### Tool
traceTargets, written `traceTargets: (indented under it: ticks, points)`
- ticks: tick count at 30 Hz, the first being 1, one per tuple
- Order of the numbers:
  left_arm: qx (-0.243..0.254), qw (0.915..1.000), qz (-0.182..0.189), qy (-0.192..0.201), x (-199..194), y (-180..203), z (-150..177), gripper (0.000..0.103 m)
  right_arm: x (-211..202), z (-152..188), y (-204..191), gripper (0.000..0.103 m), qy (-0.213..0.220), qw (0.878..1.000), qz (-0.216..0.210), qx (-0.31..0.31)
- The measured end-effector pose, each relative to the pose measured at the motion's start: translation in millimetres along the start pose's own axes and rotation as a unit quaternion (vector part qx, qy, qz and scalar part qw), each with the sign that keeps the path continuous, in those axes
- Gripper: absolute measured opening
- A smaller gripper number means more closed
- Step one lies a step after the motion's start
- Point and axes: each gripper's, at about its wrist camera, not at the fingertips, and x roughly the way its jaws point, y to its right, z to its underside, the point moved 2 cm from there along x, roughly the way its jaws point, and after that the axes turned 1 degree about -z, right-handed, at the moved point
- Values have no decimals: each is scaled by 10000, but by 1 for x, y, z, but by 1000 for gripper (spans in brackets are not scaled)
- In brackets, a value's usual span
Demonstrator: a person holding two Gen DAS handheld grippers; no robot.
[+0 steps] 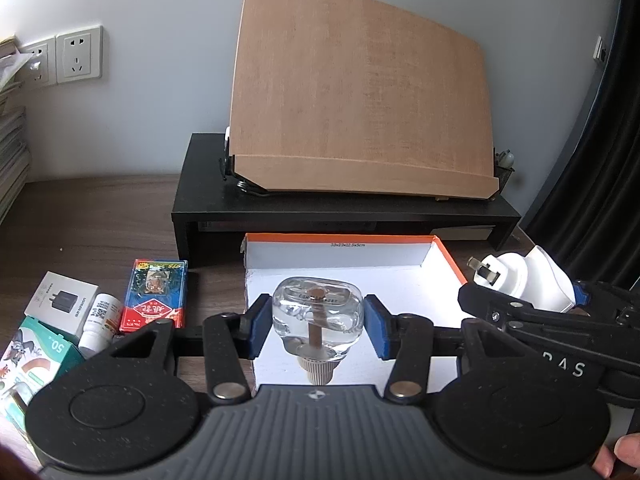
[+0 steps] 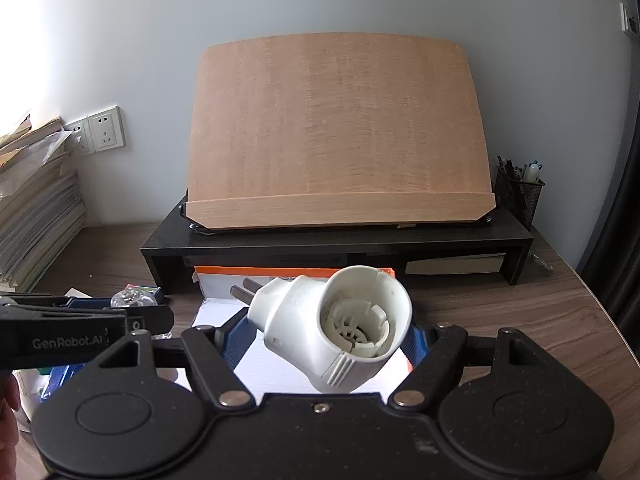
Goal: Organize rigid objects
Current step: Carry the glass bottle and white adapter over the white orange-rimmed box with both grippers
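Glass bottle (image 1: 318, 316): I hold it clamped in the left gripper (image 1: 318, 326), cap toward the camera, at frame centre over the near part of the tray.
White lamp socket adapter (image 2: 336, 328): I grip it in the right gripper (image 2: 328, 340); the jaws stand wide on its body, prongs pointing to the upper left, at lower centre of the right wrist view.
Orange-rimmed tray (image 1: 448, 252): white floor, nothing lying in it that I can see; both held items hang above or just before it.
Step in hand: I judge this as the carry-in, both items brought to the tray, neither yet set down.
Next move: I should lower each item to the tray floor, well apart from the other, then open the jaws; glass calls for a soft touchdown.
Risk: the two grippers are close together at the tray's right side.
Remaining items: card box (image 1: 156, 296), charger box (image 1: 62, 300) and small white bottle (image 1: 100, 320) wait at lower left on the desk (image 1: 100, 220).
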Motion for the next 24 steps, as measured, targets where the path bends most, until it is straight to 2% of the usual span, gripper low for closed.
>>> traceTargets:
  ticks: [24]
  points:
    - [-15,10000,6,33,-1,-1,0,50,1,-1,-7,88,4,10000,8,-70]
